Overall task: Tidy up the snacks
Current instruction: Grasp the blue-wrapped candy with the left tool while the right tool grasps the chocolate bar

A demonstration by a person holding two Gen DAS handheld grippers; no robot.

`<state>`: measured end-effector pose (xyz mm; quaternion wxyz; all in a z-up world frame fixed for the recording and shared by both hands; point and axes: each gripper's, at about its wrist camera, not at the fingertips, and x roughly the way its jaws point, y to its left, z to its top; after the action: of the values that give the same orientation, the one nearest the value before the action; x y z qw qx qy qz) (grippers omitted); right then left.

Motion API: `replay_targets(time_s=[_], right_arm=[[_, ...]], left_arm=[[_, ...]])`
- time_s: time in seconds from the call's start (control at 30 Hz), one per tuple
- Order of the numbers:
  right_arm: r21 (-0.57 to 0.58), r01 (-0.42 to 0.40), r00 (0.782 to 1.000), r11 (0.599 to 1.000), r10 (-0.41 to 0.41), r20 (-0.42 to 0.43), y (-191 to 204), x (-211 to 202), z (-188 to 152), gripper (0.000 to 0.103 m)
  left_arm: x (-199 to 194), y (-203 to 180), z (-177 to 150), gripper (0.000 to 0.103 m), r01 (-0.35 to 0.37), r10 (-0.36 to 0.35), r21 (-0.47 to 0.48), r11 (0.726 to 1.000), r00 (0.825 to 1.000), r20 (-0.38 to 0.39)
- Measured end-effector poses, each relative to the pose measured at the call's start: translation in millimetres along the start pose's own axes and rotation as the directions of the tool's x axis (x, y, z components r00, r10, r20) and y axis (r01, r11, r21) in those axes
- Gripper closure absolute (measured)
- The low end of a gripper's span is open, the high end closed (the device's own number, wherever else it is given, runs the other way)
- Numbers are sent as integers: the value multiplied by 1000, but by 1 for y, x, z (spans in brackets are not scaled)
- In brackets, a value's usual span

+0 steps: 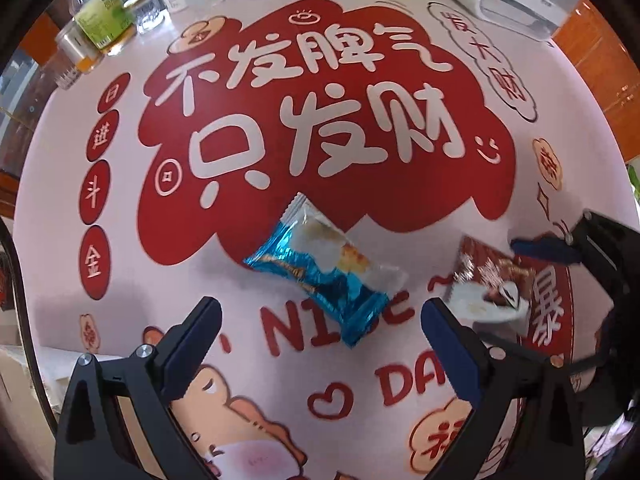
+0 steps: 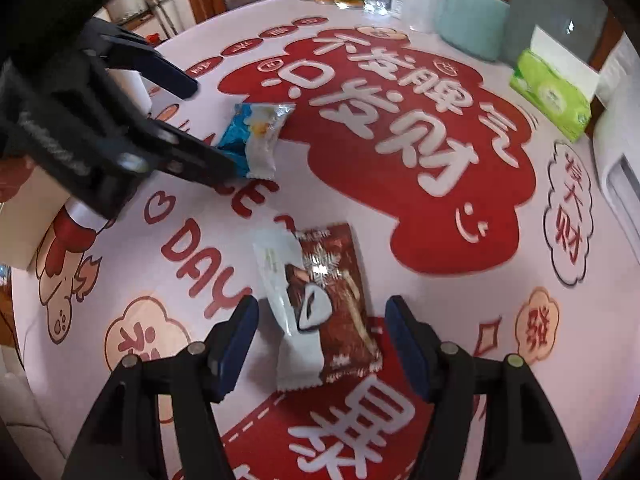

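Red-and-white printed cloth covers the counter (image 1: 60, 208), and along its far edge stand jars (image 1: 102, 20), a mint canister (image 2: 472, 24) and a green tissue pack (image 2: 554, 96). Out in the middle, two snacks lie loose and well apart.

Left claw (image 1: 320, 322) hangs over the blue packet (image 1: 320, 268), its jaws spread wide to either side of the wrapper's near end; no contact that I can make out. From the right wrist view one of its fingers crosses in front of that packet (image 2: 250, 136), so whether it is touching there I cannot tell.

Right claw (image 2: 320, 344) is spread too, straddling the brown packet (image 2: 324, 304), which lies flat on the cloth with its white side toward the left finger. Nothing is pinched.

So where are we? Early, by my reading. Both snacks sit on the counter unheld, and no tray or box for them shows in either view. A cardboard edge (image 2: 24, 216) sits at the left, but its purpose is unclear. Both grasps are left to do, then the placing.
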<state>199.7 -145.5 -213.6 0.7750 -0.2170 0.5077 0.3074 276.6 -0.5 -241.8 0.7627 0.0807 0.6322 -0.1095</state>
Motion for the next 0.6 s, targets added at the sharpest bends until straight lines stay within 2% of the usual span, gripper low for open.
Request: replay_targets(time_s=[0.03,0.07,0.13,0.33,0.43,0.53,0.6], right_arm=[[-12,11,1000,1000,-11,6,1,-1,0,45],[-23,19,1000,1000,-19,13,3,-2,1,56],[-16,16,1000,1000,-16,18,2,-3,0,64],[102,-11,999,995,5,52,-8,-9,-12,66],[148,-31,998,988,21,67,-10,-12,-19,66],[182,-40,997,982,27,76,-11,-13,-24,66],[199,-40,997,979,25,80,-11,-15,-28,66]], left_arm=[[4,0,3,3,9,-9,-16,1000,1000,-8],[8,1,6,3,21,-21,-33,999,1000,-14],[13,2,10,3,48,-50,-70,996,999,-22],[25,1,14,4,48,-53,-153,987,998,-34],[26,2,14,10,37,-42,-226,973,999,-14],[21,6,12,31,5,-4,-268,964,1000,8],[16,4,10,68,-21,28,-250,968,999,24]])
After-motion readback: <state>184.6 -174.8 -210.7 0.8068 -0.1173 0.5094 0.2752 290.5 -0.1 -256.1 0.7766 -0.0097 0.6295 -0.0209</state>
